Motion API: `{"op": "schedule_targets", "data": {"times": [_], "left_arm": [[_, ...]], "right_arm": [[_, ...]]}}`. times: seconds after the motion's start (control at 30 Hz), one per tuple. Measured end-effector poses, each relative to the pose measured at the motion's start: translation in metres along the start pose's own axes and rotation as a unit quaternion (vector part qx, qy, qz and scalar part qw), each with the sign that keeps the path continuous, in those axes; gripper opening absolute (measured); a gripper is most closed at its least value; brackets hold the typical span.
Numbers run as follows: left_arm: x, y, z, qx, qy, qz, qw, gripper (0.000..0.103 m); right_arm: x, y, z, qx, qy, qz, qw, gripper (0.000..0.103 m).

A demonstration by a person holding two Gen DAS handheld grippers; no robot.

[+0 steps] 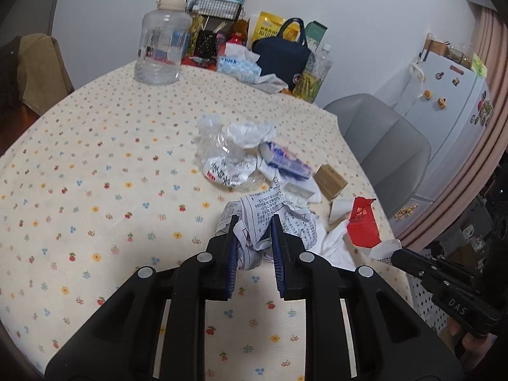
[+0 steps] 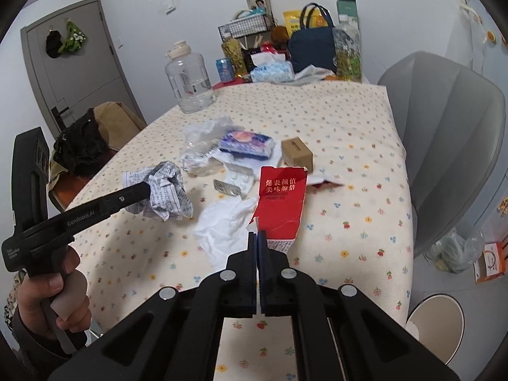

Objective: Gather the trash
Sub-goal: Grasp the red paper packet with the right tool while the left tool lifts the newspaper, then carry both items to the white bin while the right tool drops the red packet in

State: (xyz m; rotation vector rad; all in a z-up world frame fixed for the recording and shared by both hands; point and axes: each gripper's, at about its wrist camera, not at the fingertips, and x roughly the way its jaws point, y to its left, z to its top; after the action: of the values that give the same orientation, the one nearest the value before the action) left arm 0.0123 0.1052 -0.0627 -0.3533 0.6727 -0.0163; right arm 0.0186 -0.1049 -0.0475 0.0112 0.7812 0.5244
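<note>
Right up close, the left gripper (image 1: 254,238) squeezes a crumpled printed paper (image 1: 270,219) between its blue pads. The paper ball looks very light and soft, so it squashes easily. It seems lifted a little off the table (image 1: 95,174). A grip around the fat middle of the ball looks best, because a loose corner could tear or slip out.

The right gripper (image 2: 257,238) has its jaws pressed nearly together on the bottom edge of a torn red packet (image 2: 281,203). The packet is thin and bends, but it stands up stiff enough above the jaws. It is light too. A pinch on a flat edge, like this one, seems a good way to carry it.

Just past the red packet lies a white crumpled tissue (image 2: 222,222), soft and floppy. A bit farther sit a white pill tray (image 2: 239,177) and a small brown box (image 2: 297,154). The box looks firm and easy to grab by its sides. Next to them are a blue and white wrapper pack (image 2: 247,144) and a squashed clear bottle (image 2: 200,146). The bottle looks slippery and crinkly, so its thin neck may be the safest spot to grab.

Far at the back stand a big clear jug (image 2: 190,82), a tissue box (image 2: 271,70) and a dark blue bag (image 2: 312,47).
</note>
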Motion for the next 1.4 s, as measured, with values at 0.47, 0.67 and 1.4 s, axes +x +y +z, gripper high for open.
{"op": "schedule_targets", "data": {"times": [0.47, 0.67, 1.4], "left_arm": [[-0.008, -0.045, 0.023, 0.045, -0.036, -0.011, 0.9983, 0.019], [0.008, -0.080, 0.025, 0.069, -0.031, -0.028, 0.9967, 0.019], [0.072, -0.238, 0.003, 0.179, 0.022, -0.096, 0.9790, 0.020]], "right_arm": [[-0.032, -0.016, 0.012, 0.008, -0.043, -0.057, 0.997, 0.002], [-0.045, -0.040, 0.011, 0.028, -0.052, -0.084, 0.995, 0.002], [-0.105, -0.162, -0.028, 0.132, -0.082, -0.192, 0.969, 0.002]]}}
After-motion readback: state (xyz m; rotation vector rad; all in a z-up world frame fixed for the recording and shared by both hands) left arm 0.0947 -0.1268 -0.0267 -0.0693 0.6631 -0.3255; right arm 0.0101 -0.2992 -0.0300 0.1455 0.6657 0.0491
